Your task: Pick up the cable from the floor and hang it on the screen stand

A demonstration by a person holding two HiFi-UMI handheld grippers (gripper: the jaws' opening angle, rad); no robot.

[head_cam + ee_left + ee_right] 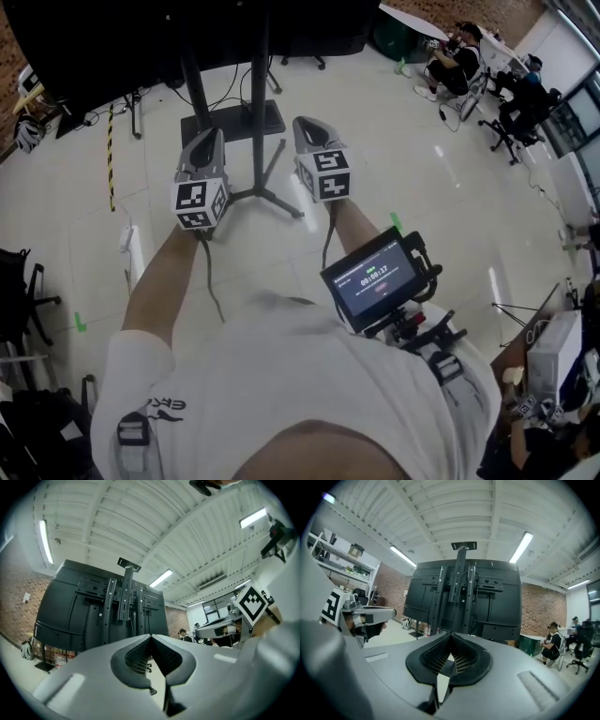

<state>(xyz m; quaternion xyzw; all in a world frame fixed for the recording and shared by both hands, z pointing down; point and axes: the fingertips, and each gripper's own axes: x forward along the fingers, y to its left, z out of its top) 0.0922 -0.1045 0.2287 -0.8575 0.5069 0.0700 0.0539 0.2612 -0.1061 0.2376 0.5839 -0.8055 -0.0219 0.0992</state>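
Two grippers, head view: we held the left gripper (210, 136) and the right gripper (306, 124) side by side, both pointed at the screen stand (260, 103), neither carrying anything.
Target, head view: we judged the yellow-and-black striped cable (111, 159) on the floor (375, 159) to be ours. It lay well apart to the left of both grippers, its long axis running away from us, with the left gripper nearer.
Left gripper view: jaws were pressed together and empty; the screen stand stood ahead, no cable in sight.
Right gripper view: jaws were pressed together and empty; the screen stand stood dead ahead.
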